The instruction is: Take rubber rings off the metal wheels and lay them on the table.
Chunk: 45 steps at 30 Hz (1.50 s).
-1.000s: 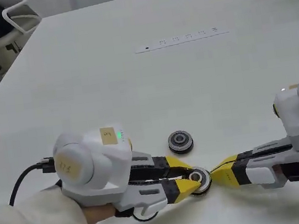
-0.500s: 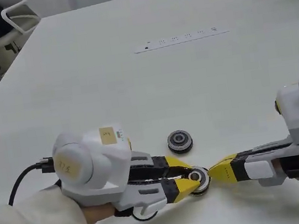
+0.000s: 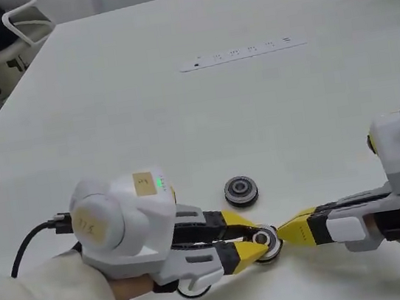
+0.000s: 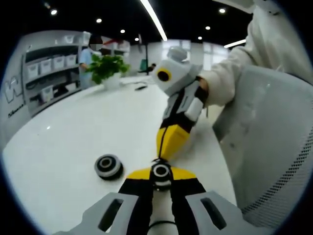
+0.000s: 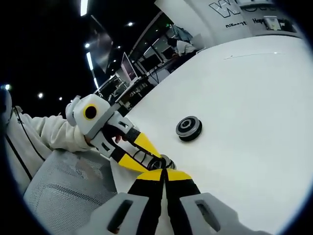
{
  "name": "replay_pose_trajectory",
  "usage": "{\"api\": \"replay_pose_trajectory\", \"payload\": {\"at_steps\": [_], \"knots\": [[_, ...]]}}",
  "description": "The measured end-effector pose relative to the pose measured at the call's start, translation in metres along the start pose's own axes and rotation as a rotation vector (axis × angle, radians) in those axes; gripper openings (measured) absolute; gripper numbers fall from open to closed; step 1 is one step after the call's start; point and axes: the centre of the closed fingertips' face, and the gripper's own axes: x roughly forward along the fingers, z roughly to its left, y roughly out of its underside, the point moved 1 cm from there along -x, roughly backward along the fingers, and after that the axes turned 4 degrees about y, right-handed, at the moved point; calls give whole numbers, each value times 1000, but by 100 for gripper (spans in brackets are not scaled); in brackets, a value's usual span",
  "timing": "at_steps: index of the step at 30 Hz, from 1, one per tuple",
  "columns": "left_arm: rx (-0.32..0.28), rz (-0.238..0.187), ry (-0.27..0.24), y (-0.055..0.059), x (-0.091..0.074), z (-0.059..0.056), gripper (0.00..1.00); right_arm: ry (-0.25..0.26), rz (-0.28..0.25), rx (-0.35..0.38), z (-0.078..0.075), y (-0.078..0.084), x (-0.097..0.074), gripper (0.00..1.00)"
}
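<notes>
Metal wheel [image 3: 265,238] clamped in left claw [image 3: 261,243].

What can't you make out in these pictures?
- Head view: rim of the held wheel, covered by yellow jaw tips.
- Right gripper view: whether the right gripper pinches that rim; too small.
- Head view: markings on the white strip; too small.

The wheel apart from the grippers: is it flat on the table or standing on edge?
Flat. The wheel rests on the table with its round face and hub pointing up.
</notes>
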Motion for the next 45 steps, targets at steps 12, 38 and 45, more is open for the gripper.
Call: {"api": "replay_pose_trajectory", "payload": {"at_steps": [12, 38, 45], "knots": [[3, 1, -2, 0, 0, 0, 13, 1, 12, -23, 1, 0, 0, 0], [7, 5, -5, 0, 0, 1, 13, -15, 21, -79, 9, -1, 7, 0], [13, 1, -5, 0, 0, 1, 14, -6, 17, -79, 6, -2, 6, 0]]}}
